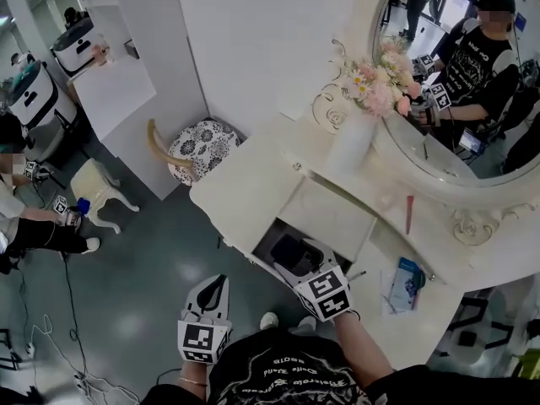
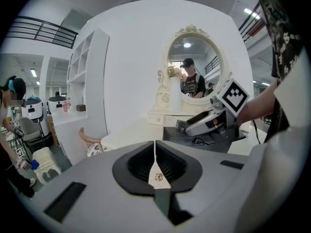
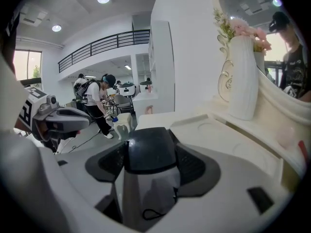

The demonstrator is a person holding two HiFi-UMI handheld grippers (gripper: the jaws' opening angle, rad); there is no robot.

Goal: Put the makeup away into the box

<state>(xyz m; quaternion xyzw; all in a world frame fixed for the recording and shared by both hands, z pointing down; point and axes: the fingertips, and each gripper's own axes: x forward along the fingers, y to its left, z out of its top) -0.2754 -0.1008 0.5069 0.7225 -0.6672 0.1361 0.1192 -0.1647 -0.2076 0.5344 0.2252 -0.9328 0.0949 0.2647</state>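
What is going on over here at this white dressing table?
A person stands at the white vanity with a gripper in each hand. The right gripper is shut on a black makeup case and holds it over a dark open compartment at the vanity's front edge. The left gripper is shut on nothing and hangs to the side, above the floor. A slim red stick and a blue packet lie on the vanity top, not yet put away.

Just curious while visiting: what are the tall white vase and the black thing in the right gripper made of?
The vase: probably ceramic, smooth white, with moulded scrollwork. The black case clamped in the right gripper: likely hard plastic, smooth with a dull sheen.
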